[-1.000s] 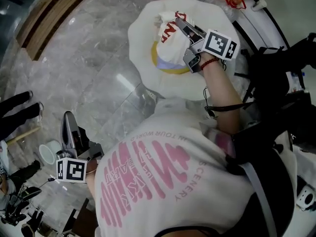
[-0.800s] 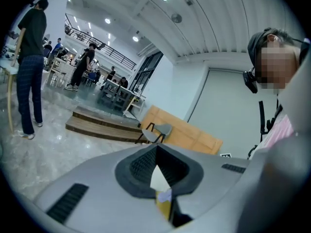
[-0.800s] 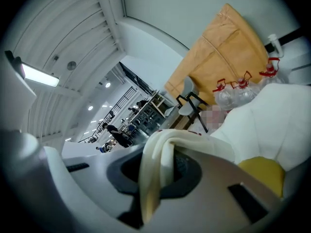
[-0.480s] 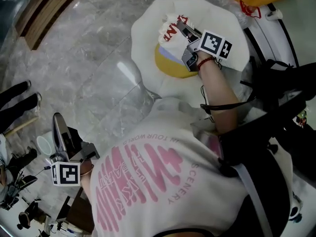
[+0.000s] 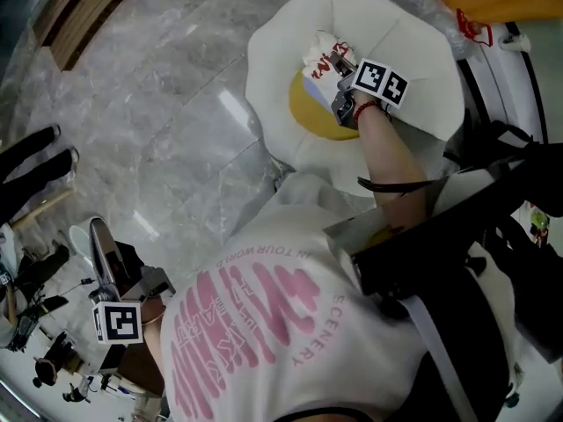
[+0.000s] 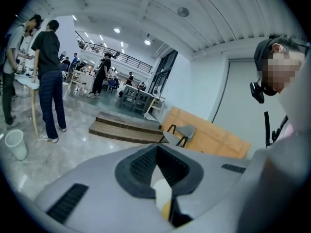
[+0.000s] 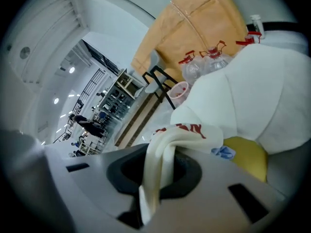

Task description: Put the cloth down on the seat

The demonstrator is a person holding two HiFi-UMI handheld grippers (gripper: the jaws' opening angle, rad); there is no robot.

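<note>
We hold the cloth (image 7: 167, 142) clamped in the fingers of the right gripper (image 5: 336, 63), with the seat (image 5: 400, 38) just below them; next we should lower and release; the left gripper (image 6: 158, 171) has its fingers together, empty

The cloth (image 7: 167, 142) you held looked like soft, matt cream fabric with red print, bunched in thick folds. The seat (image 5: 422, 51) was smooth, matt white padding round a dull yellow middle (image 5: 312, 117). Your right gripper (image 5: 332, 58) and left gripper (image 5: 98, 236) had matt grey plastic shells with black ribbed pads. The floor (image 5: 176, 104) was polished grey stone, glossy with reflections; the steps (image 6: 121, 127) were bare, dull brown wood
</note>
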